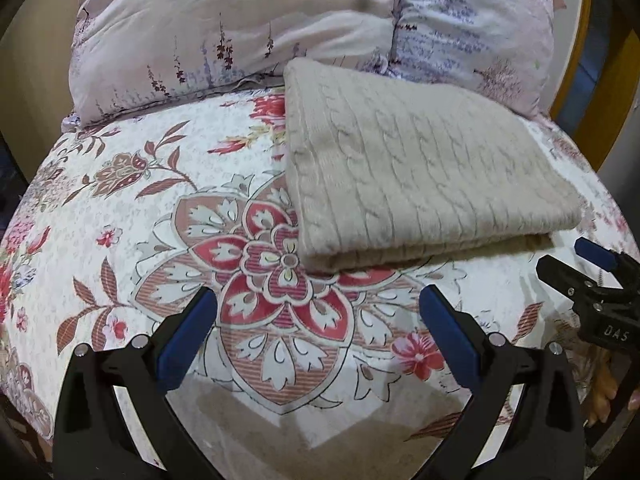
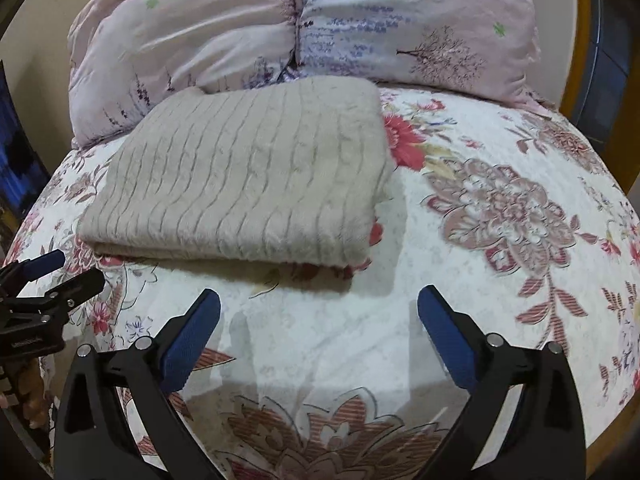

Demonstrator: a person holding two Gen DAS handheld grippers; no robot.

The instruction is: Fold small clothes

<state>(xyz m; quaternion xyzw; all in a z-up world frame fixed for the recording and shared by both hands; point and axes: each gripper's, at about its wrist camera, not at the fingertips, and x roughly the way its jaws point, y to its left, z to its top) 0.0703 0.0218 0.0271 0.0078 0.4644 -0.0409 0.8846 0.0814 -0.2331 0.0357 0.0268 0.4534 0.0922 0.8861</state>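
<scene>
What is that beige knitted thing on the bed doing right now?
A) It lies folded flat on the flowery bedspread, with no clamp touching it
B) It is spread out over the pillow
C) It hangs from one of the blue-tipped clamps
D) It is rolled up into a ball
A: the beige knitted garment lies folded on the floral bedspread, while the left gripper and right gripper stand open and empty in front of it.

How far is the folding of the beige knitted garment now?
Done: the beige knitted garment lies folded in a neat rectangle on the floral bedspread. In hand: nothing; left gripper and right gripper are open and empty. Left: no other unfolded clothes are visible.
</scene>
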